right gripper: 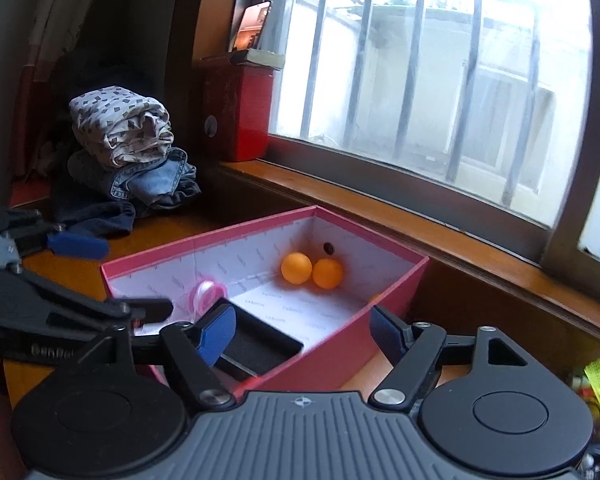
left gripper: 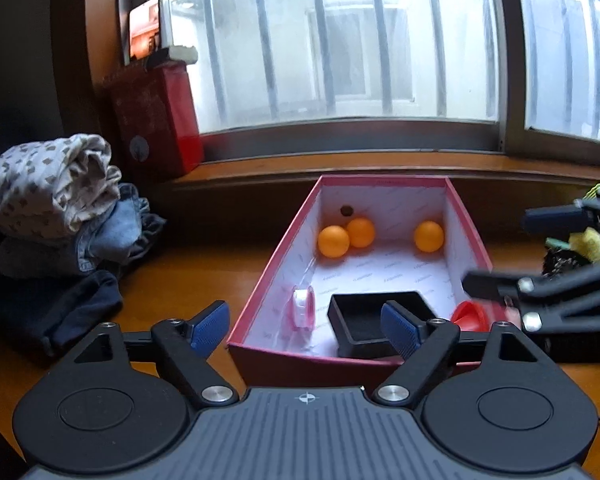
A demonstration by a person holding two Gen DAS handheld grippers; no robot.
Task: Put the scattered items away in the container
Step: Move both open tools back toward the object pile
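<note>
A pink-red box point(left gripper: 300, 364) with a white lining stands on the wooden table under the window. At its far end lie three orange balls point(left gripper: 333, 241). Near its front end are a pink-and-white roll point(left gripper: 302, 306), a black tray point(left gripper: 360, 308) and a red cap-like piece point(left gripper: 470, 316). My left gripper point(left gripper: 304, 328) hovers open over the box's near end with nothing between its pads. My right gripper point(right gripper: 300, 334) is open too, straddling the box's right wall point(right gripper: 340, 352), its left pad above the black tray point(right gripper: 256, 344). Each gripper shows in the other's view, the right gripper point(left gripper: 512, 252) and the left gripper point(right gripper: 116, 276).
A pile of folded clothes point(left gripper: 60, 208) lies at the left on the table. A red carton point(left gripper: 156, 120) and a phone point(left gripper: 144, 32) stand on the window sill's left end. Yellow and dark small items point(left gripper: 588, 240) sit to the right of the box.
</note>
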